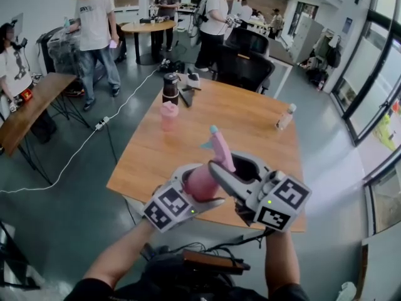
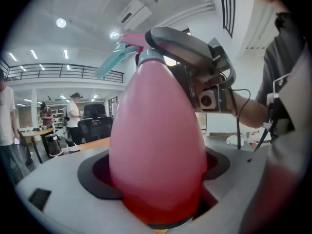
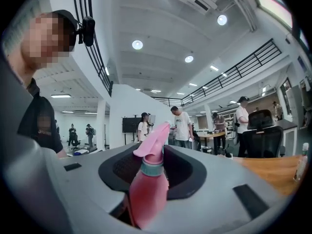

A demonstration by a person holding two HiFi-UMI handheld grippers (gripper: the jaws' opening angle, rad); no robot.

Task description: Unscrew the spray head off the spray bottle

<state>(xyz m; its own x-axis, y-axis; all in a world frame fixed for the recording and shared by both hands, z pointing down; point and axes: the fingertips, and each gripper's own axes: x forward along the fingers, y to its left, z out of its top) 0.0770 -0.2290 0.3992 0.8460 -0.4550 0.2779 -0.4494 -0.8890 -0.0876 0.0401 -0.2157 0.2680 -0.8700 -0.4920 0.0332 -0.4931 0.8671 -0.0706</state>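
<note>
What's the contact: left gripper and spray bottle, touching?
Touching. Left gripper view: the spray bottle sits pressed between the jaws of the left gripper, no gap either side; head view shows it held aloft.

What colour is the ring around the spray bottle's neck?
Teal. The ring shows best in the right gripper view.
</note>
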